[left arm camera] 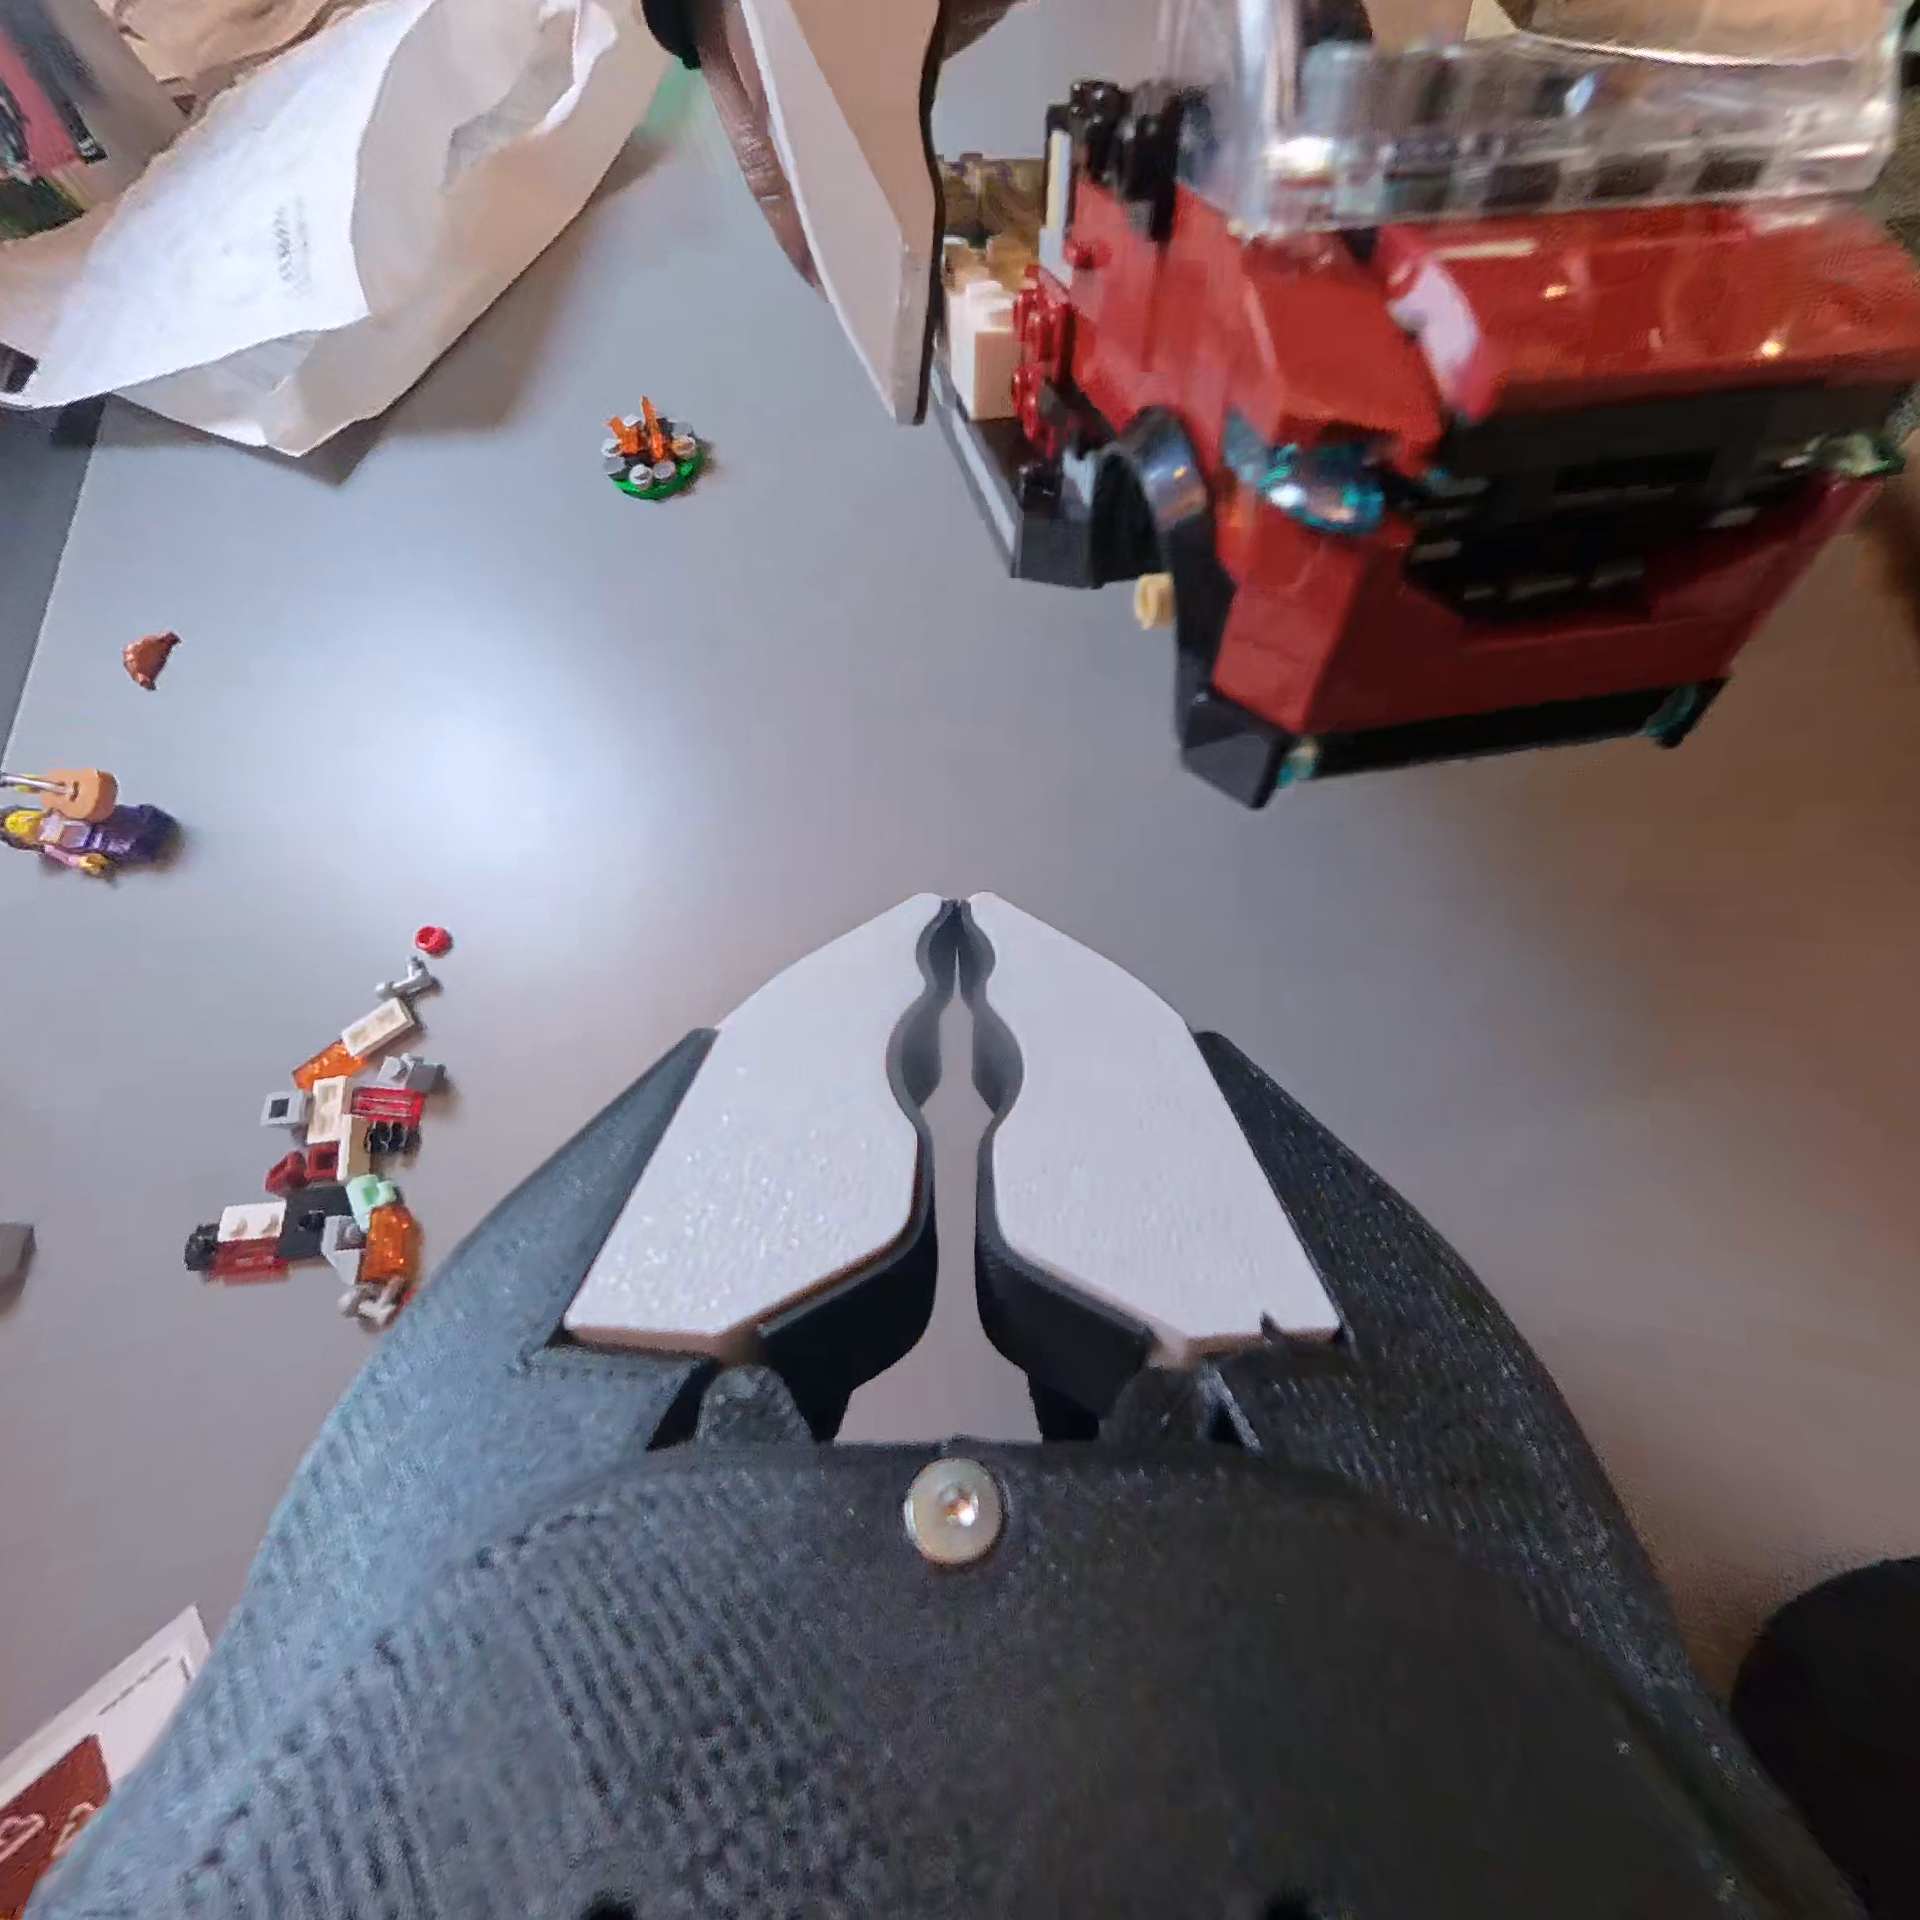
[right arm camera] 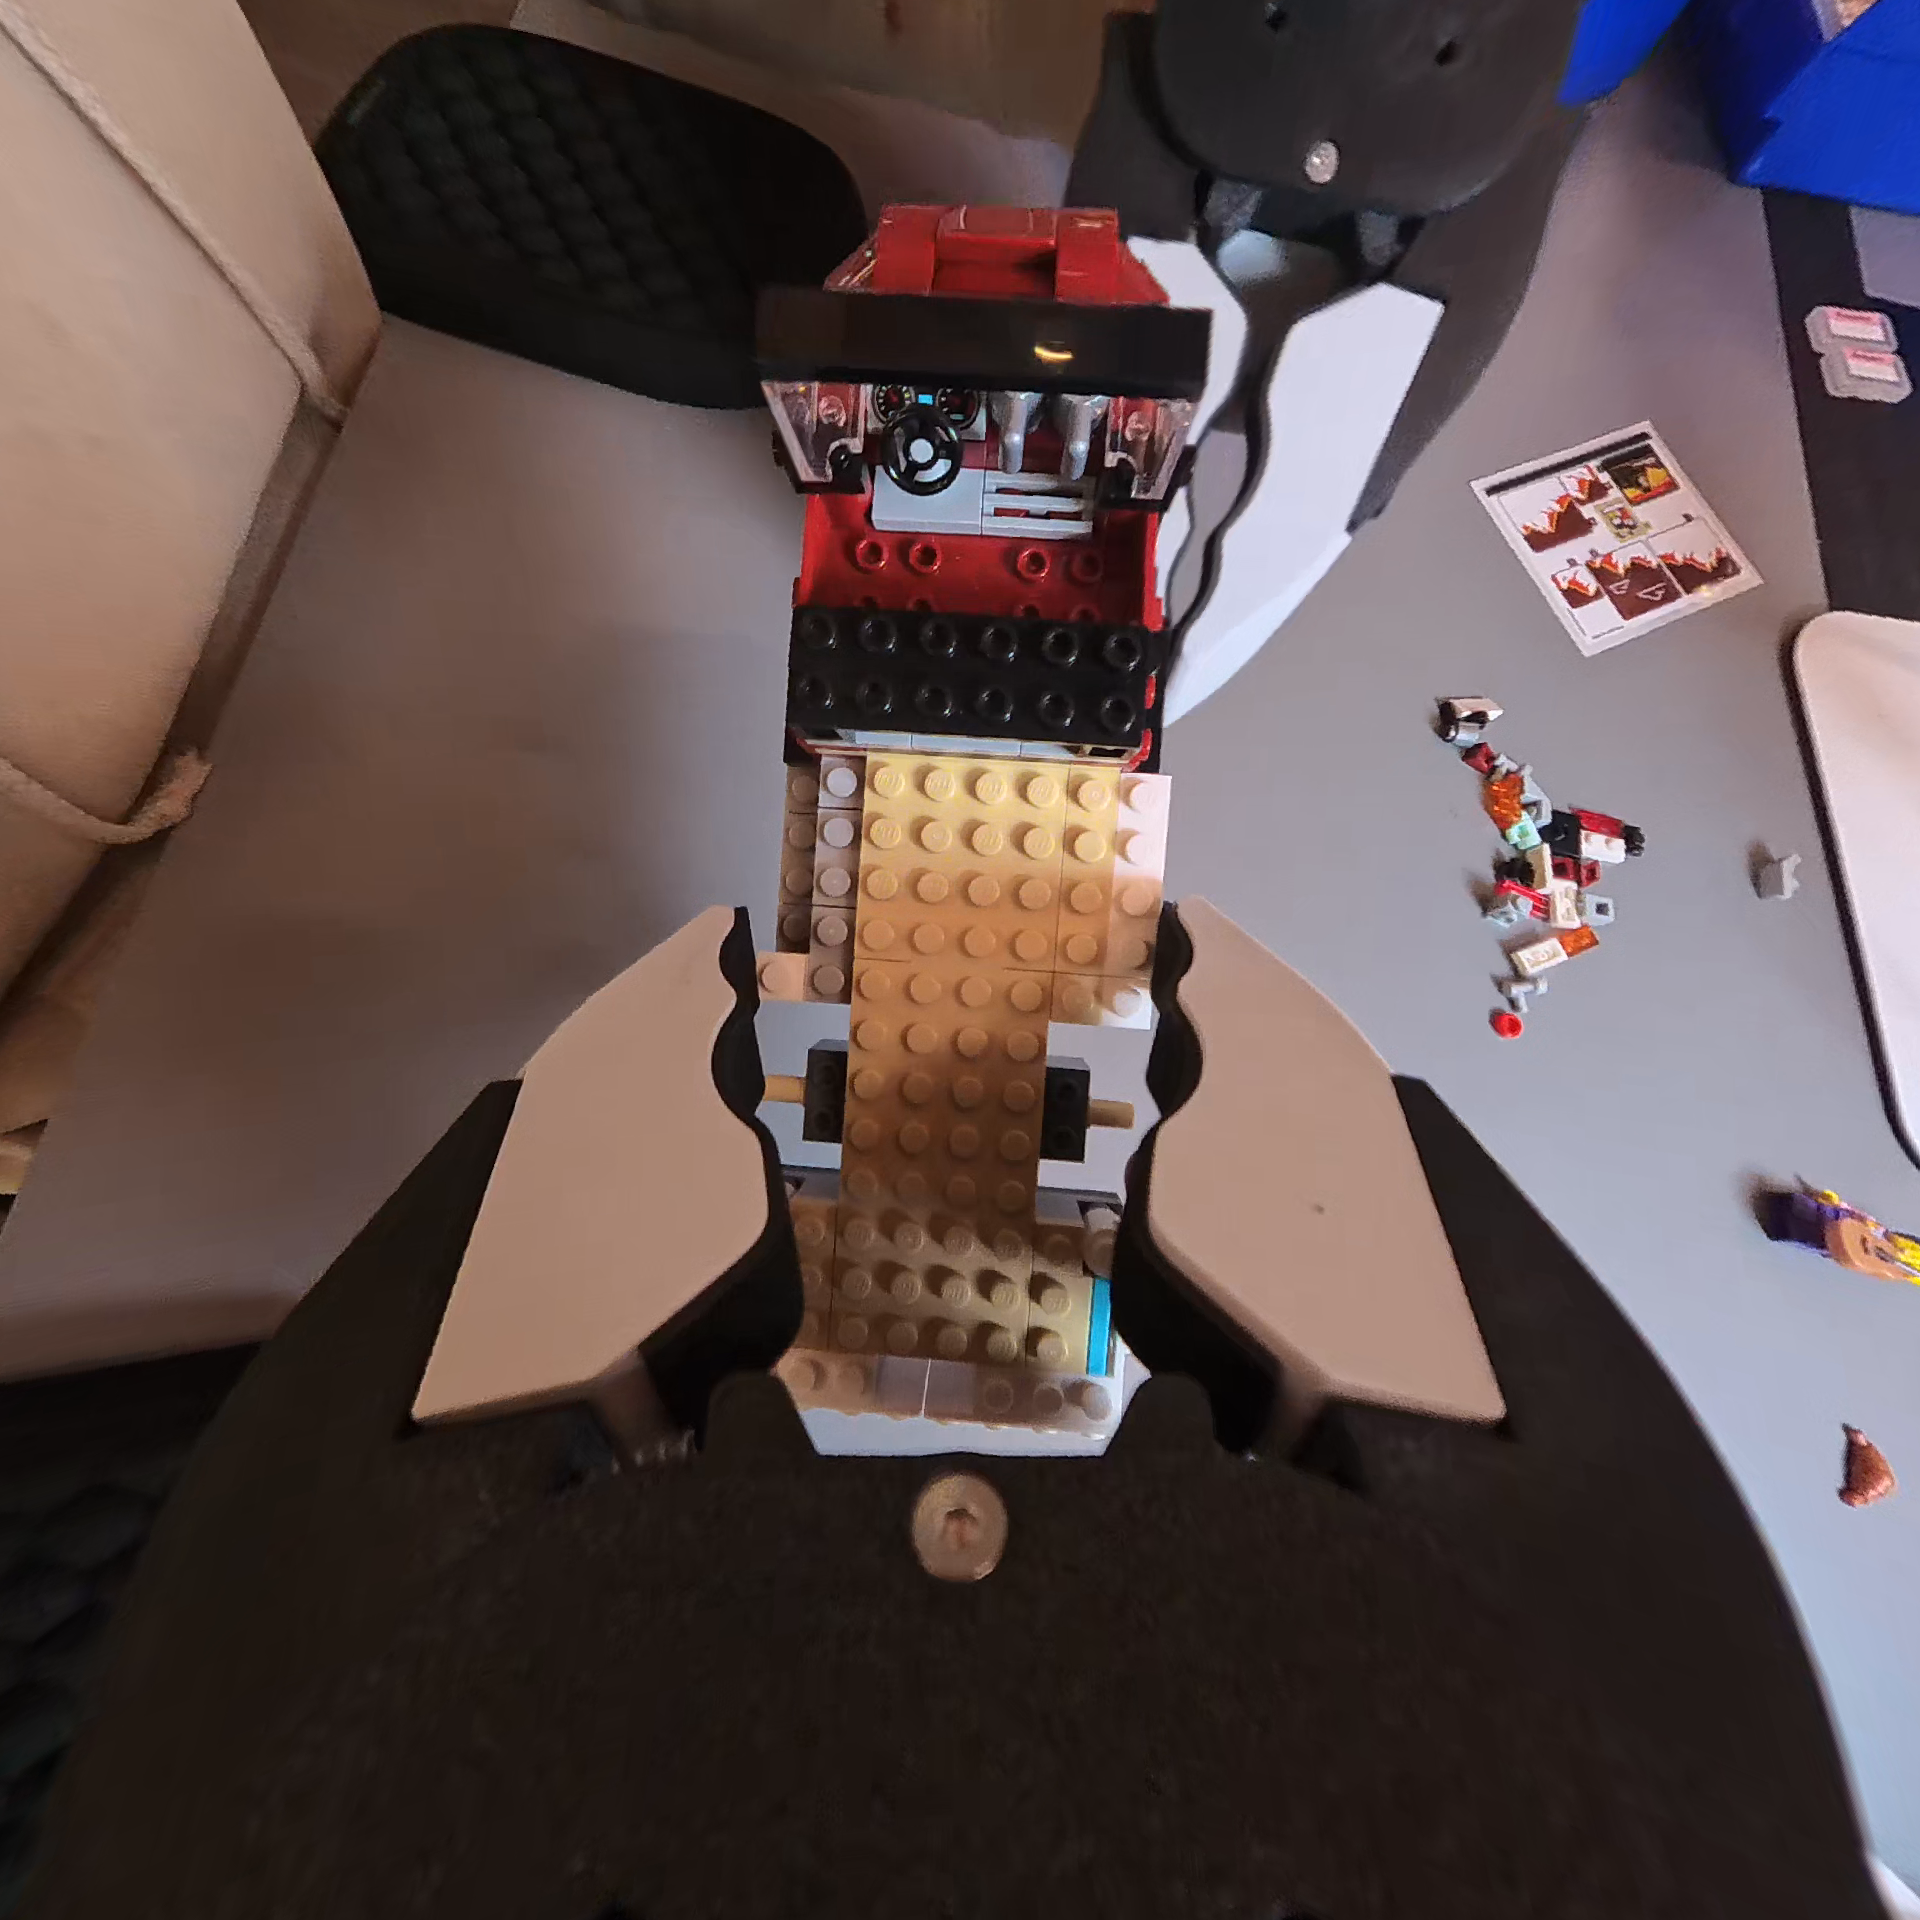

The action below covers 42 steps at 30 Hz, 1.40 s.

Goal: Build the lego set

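My right gripper is shut on a dark red brick truck. Both pads press the sides of its tan studded bed, with the cab pointing away from me. The truck also shows in the left wrist view at the upper right, blurred and tilted, with a right-gripper finger on its side. My left gripper is shut with nothing between its pads, over bare grey table near the truck's front. In the right wrist view its white fingers lie just right of the cab.
A pile of small loose bricks lies left of my left gripper and shows in the right wrist view. A campfire piece, a minifigure with a guitar, a white paper bag, a sticker sheet and a blue box are around. The grippers' ends are close to 9 cm from one another.
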### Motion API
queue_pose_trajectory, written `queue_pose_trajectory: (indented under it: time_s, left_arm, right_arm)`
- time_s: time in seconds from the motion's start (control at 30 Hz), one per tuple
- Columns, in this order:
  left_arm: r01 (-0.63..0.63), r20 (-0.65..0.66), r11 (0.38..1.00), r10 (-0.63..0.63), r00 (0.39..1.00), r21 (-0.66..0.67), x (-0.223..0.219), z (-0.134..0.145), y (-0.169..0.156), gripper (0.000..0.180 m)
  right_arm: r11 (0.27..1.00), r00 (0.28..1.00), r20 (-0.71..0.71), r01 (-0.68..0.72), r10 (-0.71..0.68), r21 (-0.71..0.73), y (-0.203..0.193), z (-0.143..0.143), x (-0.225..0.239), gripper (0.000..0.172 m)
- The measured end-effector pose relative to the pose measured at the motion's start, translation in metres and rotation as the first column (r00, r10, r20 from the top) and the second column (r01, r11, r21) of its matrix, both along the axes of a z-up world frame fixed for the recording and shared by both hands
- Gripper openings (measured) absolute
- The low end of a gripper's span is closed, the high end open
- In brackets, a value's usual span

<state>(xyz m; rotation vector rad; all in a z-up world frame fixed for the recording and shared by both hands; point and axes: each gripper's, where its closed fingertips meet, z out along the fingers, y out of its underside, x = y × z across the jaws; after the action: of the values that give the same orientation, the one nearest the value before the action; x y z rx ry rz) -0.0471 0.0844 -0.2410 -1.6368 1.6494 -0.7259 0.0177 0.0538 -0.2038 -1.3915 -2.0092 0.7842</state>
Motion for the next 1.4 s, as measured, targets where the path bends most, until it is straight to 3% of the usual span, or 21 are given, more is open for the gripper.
queue_pose_trajectory:
  time_s: [0.47,1.03,1.4]
  left_arm:
    - [0.221,0.044,0.974,-0.224,0.974,0.052,0.002,0.004,0.003,0.000]
    - [0.384,0.044,0.911,-0.394,0.918,0.150,0.007,0.008,-0.033,0.000]
    - [0.485,-0.005,0.864,-0.489,0.872,0.135,-0.006,0.005,-0.059,0.000]
  right_arm:
    - [0.987,0.989,0.043,-0.141,0.138,0.081,-0.021,0.021,-0.006,0.074]
    - [0.962,0.964,0.154,-0.237,0.216,0.133,-0.013,0.025,-0.018,0.074]
    - [0.960,0.964,0.158,-0.238,0.215,0.148,-0.013,0.021,-0.017,0.074]
